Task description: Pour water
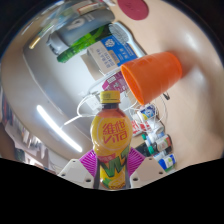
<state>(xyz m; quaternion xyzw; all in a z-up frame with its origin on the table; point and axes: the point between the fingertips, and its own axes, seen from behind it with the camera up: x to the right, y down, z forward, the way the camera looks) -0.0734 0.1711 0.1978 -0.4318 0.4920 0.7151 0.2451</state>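
A yellow drink bottle [110, 140] with an orange label and a yellow cap stands upright between my fingers. My gripper [111, 166] is shut on its lower body, both magenta pads [89, 163] pressed against its sides. Beyond the bottle, up and to the right of it, an orange plastic cup [154, 76] lies tilted on the white table [40, 90], its mouth toward the bottle. A clear wire-like loop [88, 103] lies beside the bottle's neck.
Behind the cup lie a green-and-white box [82, 44] and a blue-and-white packet [118, 48]. Small packets and cartons [152, 130] are scattered to the right of the bottle. A pink-centred white object [135, 8] sits at the far back.
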